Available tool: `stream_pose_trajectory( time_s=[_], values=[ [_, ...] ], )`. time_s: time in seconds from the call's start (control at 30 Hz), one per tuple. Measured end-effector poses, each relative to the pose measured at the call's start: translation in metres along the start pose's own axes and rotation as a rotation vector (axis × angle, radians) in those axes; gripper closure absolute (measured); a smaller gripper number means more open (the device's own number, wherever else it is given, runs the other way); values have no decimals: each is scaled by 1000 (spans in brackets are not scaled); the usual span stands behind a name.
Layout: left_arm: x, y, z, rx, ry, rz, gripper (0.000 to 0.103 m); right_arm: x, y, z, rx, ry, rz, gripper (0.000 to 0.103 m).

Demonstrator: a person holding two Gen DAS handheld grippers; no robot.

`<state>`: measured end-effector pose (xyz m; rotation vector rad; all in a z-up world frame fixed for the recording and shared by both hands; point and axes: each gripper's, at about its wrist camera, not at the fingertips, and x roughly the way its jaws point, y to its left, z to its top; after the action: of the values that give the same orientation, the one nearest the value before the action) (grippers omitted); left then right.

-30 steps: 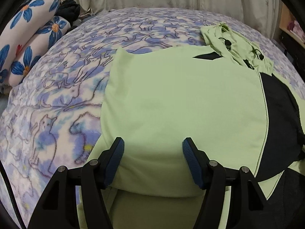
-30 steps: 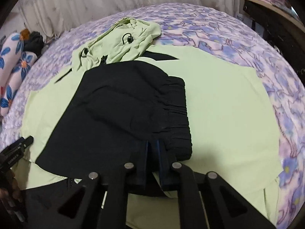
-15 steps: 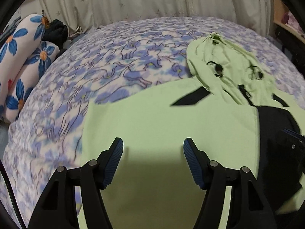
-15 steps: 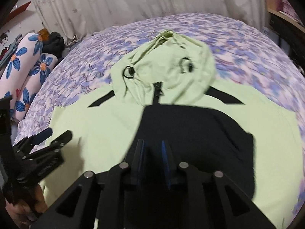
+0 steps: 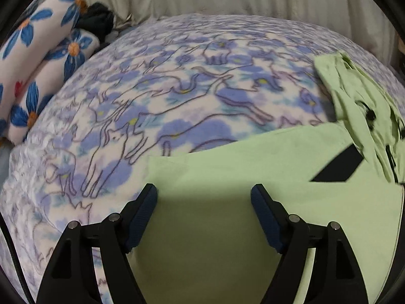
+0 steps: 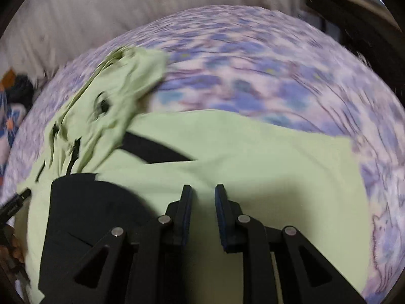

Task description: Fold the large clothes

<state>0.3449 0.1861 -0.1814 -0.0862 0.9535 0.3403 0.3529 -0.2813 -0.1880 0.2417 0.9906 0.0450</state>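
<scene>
Comparing with a second before, both views had slid across the light green jacket toward its hood: the black panel that filled the right wrist view now sat off to the left, and cat-printed fleece blanket filled more of the left view. The left gripper had just been opening, its blue ribbed pads spread wide above the smooth, flat fabric with nothing pinched. The right gripper had parted slightly, a narrow gap between its fingers, empty, over the jacket's green body. The jacket lay flat on the soft blanket, its crumpled hood with black cord stoppers at the far end. Flower-print pillows lay at the left.
</scene>
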Motion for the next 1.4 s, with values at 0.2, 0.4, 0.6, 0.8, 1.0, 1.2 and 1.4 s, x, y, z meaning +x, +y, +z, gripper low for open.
stream_pose_trajectory(
  time_s=[0.2, 0.4, 0.6, 0.8, 1.0, 1.2, 1.4],
  values=[
    [-8, 6, -3, -10, 17, 16, 27, -15, -7, -4, 45, 6, -25, 85],
    [-46, 11, -15, 9, 7, -29, 27, -34, -12, -13, 95, 17, -7, 85],
    [-99, 16, -34, 46, -18, -85, 27, -71, -11, -31, 113, 10, 35, 84],
    [-160, 23, -61, 76, -54, -140, 26, -116, -13, -57, 126, -15, 66, 67],
    [-220, 34, -97, 113, -83, -167, 16, -170, -16, -93, 126, -45, 99, 65],
    [-266, 47, -137, 124, -90, -183, 15, -224, -11, -133, 88, -87, 113, 53],
    [-299, 82, -188, 115, -75, -204, 15, -267, -7, -179, -7, -104, 96, 52]
  ],
)
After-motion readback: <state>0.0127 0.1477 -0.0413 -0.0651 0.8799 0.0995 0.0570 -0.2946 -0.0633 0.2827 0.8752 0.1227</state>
